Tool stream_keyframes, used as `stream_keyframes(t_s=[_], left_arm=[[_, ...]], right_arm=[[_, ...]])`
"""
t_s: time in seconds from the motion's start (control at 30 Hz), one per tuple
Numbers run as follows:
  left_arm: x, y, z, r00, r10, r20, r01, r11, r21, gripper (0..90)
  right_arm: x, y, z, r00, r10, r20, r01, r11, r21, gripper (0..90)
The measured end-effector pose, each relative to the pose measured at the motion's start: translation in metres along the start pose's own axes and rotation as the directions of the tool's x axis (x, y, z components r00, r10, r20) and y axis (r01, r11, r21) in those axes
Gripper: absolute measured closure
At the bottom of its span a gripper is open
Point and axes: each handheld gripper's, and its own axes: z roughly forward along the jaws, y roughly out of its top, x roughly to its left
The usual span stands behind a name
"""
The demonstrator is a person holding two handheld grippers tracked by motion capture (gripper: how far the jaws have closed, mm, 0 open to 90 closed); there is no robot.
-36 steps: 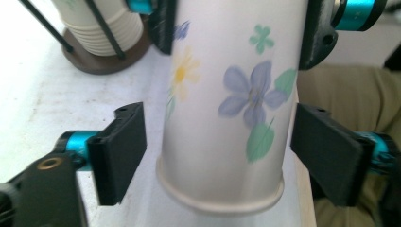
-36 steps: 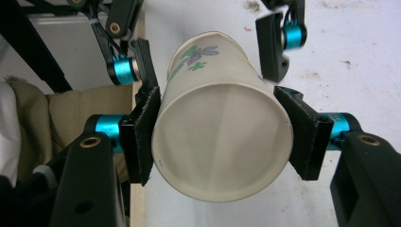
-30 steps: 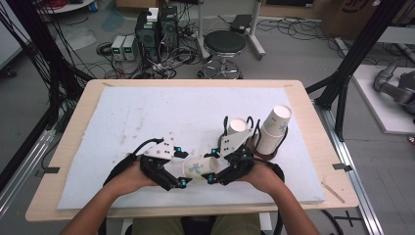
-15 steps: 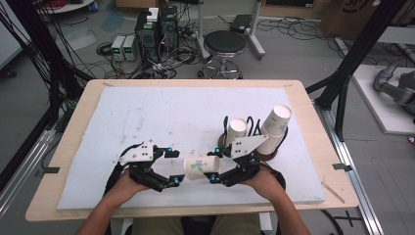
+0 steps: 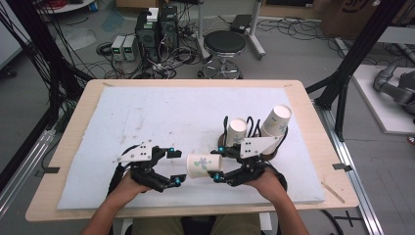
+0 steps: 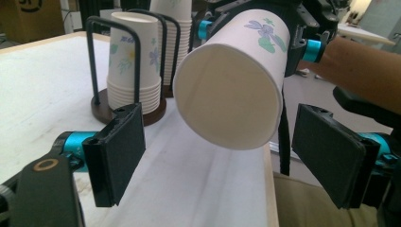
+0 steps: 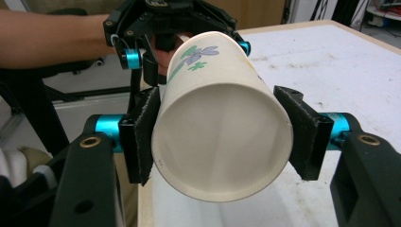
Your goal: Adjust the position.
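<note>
From the high view, both your forearms came in from the bottom edge and bent inward, so that the two grippers faced each other across the near middle of the white mat [image 5: 161, 117]. Your right gripper [image 5: 219, 164] lay roughly level, its grey plate on top, pointing toward your left, and it was clamped on the paper cup [image 5: 203, 165], which lay on its side in the air between the two tools. Your left gripper [image 5: 175, 166] pointed toward your right with its jaws spread wide, one tip above and one below the cup's near end as that view gives it, with no contact that can be made out there. Behind your right hand [image 5: 266, 183] stood the cup rack [image 5: 254, 128], holding two stacks of cups near the right side of the table [image 5: 73, 147]. In the left gripper view, your left gripper [image 6: 222, 158] looked along the table edge with its two black pads set far apart; the cup [image 6: 236, 85] hung ahead of and above them, its end turned to the camera and clear of both pads, while the right gripper gripped its far part. The rack [image 6: 127, 71] with its stacked cups stood just behind on the mat. In the right gripper view, your right gripper [image 7: 220, 135] had its padded jaws pressed on either side of the cup [image 7: 222, 127], whose round end faced the camera, and your left gripper [image 7: 170, 28] waited just beyond the cup's far end, your left forearm stretching off to the side.
</note>
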Motion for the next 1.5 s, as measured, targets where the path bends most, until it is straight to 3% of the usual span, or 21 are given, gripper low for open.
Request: stream_keyframes(t_s=[0.33, 0.63, 0.73, 1.37, 1.5], left_arm=[[-0.001, 0.005, 0.016, 0.9987, 0.008, 0.050, -0.007, 1.0000, -0.004, 18.2], [0.000, 0.005, 0.019, 0.9970, -0.002, 0.078, 0.003, 0.9999, -0.013, 19.4], [-0.001, 0.005, 0.019, 0.9952, 0.013, 0.097, -0.012, 0.9998, -0.015, 24.3], [-0.001, 0.008, 0.015, 0.9937, 0.031, 0.108, -0.030, 0.9995, -0.007, 36.3], [-0.002, 0.012, 0.013, 0.9934, 0.040, 0.107, -0.040, 0.9992, -0.003, 36.4]], right_arm=[[0.002, 0.000, 0.000, 0.9996, 0.003, -0.030, -0.003, 1.000, -0.029, 36.9], [0.001, -0.001, 0.001, 0.9985, 0.004, -0.056, -0.006, 0.999, -0.046, 37.0], [0.001, -0.001, 0.001, 0.9984, 0.004, -0.056, -0.007, 0.999, -0.049, 37.0], [-0.001, -0.003, 0.002, 0.9958, 0.042, -0.081, -0.044, 0.999, -0.031, 36.7], [-0.002, -0.003, 0.003, 0.9962, 0.053, -0.069, -0.055, 0.998, -0.032, 30.7]])
